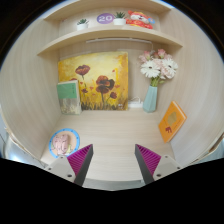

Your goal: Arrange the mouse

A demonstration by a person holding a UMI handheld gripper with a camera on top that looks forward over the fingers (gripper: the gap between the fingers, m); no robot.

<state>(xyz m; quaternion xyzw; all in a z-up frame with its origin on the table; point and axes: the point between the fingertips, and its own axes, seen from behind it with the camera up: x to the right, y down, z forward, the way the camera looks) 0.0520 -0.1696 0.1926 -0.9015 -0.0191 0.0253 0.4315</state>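
No mouse shows in the gripper view. My gripper (113, 160) is open and empty, its two magenta pads (82, 158) wide apart over the light wooden desk (115, 130). Only bare desk surface lies between the fingers and just ahead of them.
A flower painting (93, 82) leans on the back wall. A green book (68, 95) stands left of it, a vase of flowers (153, 85) right of it. An orange book (172, 120) lies to the right, a round disc (65, 141) to the left. A shelf (110, 22) above holds small items.
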